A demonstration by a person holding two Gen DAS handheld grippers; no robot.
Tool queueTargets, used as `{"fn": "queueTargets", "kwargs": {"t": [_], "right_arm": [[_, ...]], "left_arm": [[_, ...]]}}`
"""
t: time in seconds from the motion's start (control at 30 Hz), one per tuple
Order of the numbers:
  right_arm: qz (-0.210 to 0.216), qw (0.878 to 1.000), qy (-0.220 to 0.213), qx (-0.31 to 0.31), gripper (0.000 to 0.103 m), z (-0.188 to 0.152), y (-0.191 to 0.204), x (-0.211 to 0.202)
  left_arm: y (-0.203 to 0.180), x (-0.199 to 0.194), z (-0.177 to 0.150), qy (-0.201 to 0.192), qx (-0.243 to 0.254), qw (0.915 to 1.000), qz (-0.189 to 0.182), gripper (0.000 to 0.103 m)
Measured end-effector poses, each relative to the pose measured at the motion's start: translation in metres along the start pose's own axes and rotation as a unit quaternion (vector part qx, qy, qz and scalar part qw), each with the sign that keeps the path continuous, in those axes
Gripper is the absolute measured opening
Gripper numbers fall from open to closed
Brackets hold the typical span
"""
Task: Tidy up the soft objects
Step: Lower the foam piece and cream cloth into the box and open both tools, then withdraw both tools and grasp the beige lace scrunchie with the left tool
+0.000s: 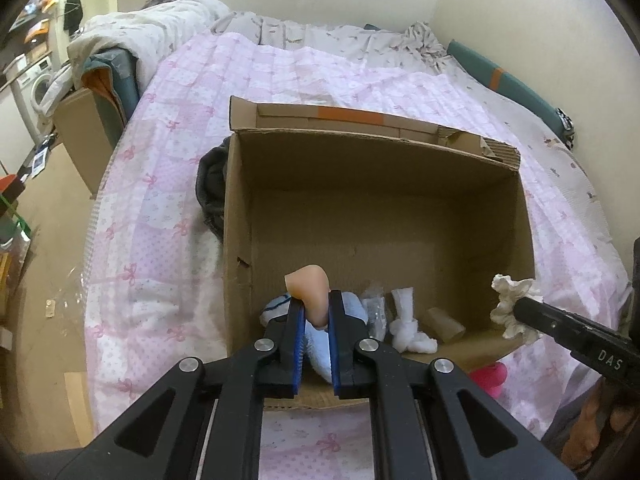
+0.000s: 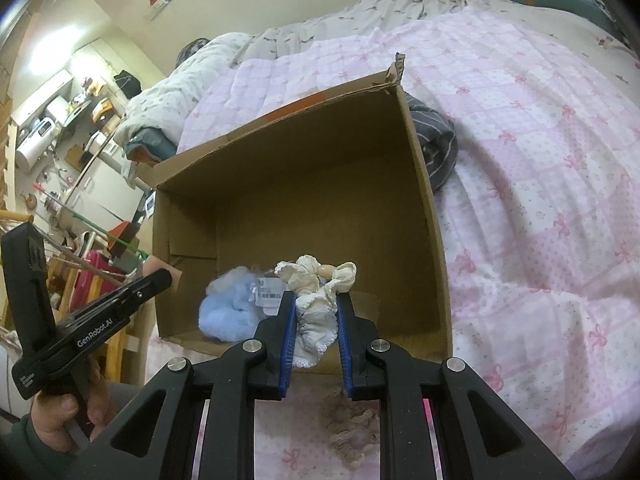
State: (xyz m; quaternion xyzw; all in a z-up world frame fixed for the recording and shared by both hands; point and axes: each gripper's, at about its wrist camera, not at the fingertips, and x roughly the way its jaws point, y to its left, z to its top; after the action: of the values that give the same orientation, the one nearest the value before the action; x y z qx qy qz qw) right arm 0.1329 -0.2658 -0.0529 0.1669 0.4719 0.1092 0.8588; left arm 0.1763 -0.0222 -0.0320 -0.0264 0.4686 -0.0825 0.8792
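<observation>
Sponge (image 1: 310, 288), peach and squishy, is pinched in the left gripper (image 1: 315, 322) just over the box (image 1: 372, 184) near wall. Right gripper (image 2: 316, 312) is clamped on a cream scrunchie (image 2: 316, 280) over the same edge. Risk, I'd guess: let go too early and either one bounces off the rim onto the bedspread (image 1: 168, 208), or lands on the blue fluffy thing (image 2: 226, 312) inside. Box sits on a soft pink quilted bed, so it could tip. Beyond it, rumpled duvet (image 1: 136, 28) and a cluttered room.
</observation>
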Motion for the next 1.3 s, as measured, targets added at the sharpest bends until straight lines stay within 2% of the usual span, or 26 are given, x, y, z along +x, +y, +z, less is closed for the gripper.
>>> {"fn": "queueTargets", "kwargs": {"t": [0.17, 0.27, 0.3, 0.37, 0.4, 0.43, 0.53, 1.3], "right_arm": [[-0.008, 1.0, 0.002, 0.012, 0.024, 0.0, -0.005, 0.002], [-0.005, 1.0, 0.005, 0.022, 0.027, 0.002, -0.009, 0.003], [-0.004, 1.0, 0.004, 0.024, 0.032, 0.002, -0.01, 0.003], [0.003, 0.999, 0.003, 0.032, 0.058, 0.003, -0.012, 0.003], [0.009, 0.999, -0.004, 0.039, 0.076, 0.003, -0.013, 0.0], [0.012, 0.999, -0.013, 0.043, 0.077, 0.002, -0.013, -0.002], [0.008, 0.999, -0.019, 0.04, 0.077, 0.004, -0.012, -0.005], [0.012, 0.998, -0.013, 0.056, 0.077, 0.004, -0.017, -0.006]], "left_arm": [[-0.001, 0.001, -0.001, 0.004, 0.001, 1.0, 0.005, 0.014], [-0.003, 0.001, -0.001, 0.002, 0.005, 1.0, 0.005, 0.023], [-0.004, 0.001, -0.001, 0.001, 0.008, 0.9999, 0.006, 0.026], [-0.005, 0.001, -0.002, 0.001, 0.012, 0.9999, 0.007, 0.04], [-0.006, 0.0, -0.002, 0.001, 0.012, 0.9999, 0.007, 0.057], [-0.006, -0.001, -0.002, -0.003, 0.011, 0.9999, 0.009, 0.068], [-0.008, -0.005, -0.002, -0.014, 0.014, 0.9998, 0.004, 0.068], [-0.003, -0.011, -0.01, -0.007, 0.002, 0.9997, 0.025, 0.068]]}}
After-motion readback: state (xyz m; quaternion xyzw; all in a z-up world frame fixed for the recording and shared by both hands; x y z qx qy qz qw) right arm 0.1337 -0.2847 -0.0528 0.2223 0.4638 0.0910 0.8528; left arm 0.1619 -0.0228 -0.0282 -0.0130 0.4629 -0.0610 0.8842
